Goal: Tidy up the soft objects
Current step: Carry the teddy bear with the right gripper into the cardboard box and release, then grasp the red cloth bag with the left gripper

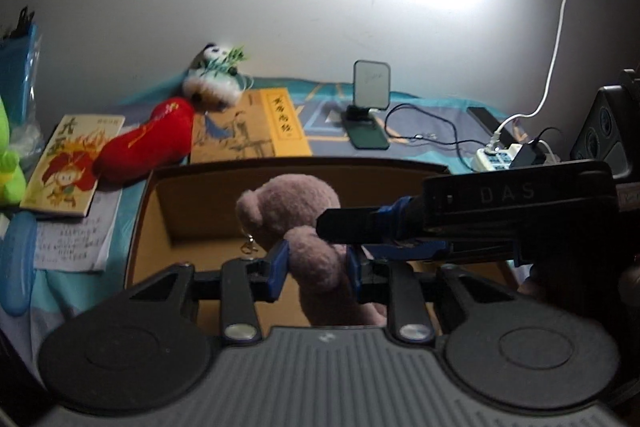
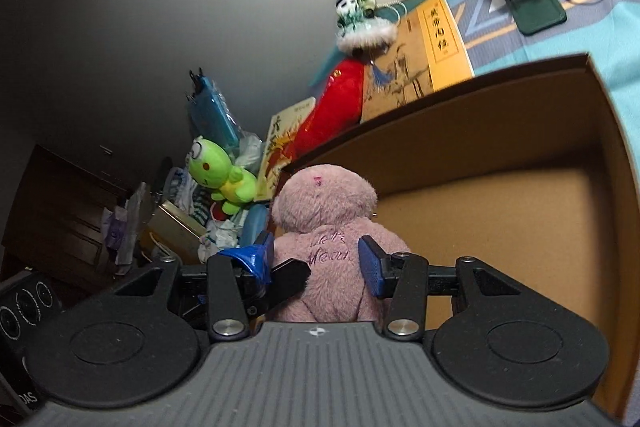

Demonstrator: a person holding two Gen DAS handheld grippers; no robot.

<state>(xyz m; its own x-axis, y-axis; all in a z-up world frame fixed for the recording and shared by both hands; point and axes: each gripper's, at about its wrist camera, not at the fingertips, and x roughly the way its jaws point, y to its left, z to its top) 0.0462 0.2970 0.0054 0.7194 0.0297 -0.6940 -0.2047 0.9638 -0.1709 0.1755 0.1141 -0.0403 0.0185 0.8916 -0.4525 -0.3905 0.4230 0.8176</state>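
Observation:
Both grippers hold a pink teddy bear (image 1: 296, 211) over an open cardboard box (image 1: 192, 215). My left gripper (image 1: 317, 265) is shut on one of the bear's limbs, its blue pads (image 1: 280, 263) pressing into the fur. The bear's torso (image 2: 324, 223), with stitched lettering, sits in my right gripper (image 2: 316, 263), which is shut on it. In the left wrist view the right gripper's black body (image 1: 516, 203) comes in from the right. Behind the box lie a red plush (image 1: 148, 143), a panda plush (image 1: 216, 75) and a green frog plush (image 2: 220, 179).
Two books (image 1: 256, 127) (image 1: 68, 163) and a handwritten sheet (image 1: 76, 239) lie on the blue cloth beyond the box. A phone stand (image 1: 370, 99), a black cable (image 1: 436, 131) and a white power strip (image 1: 496, 155) sit at the back right. Clutter (image 2: 172, 227) piles up at the left.

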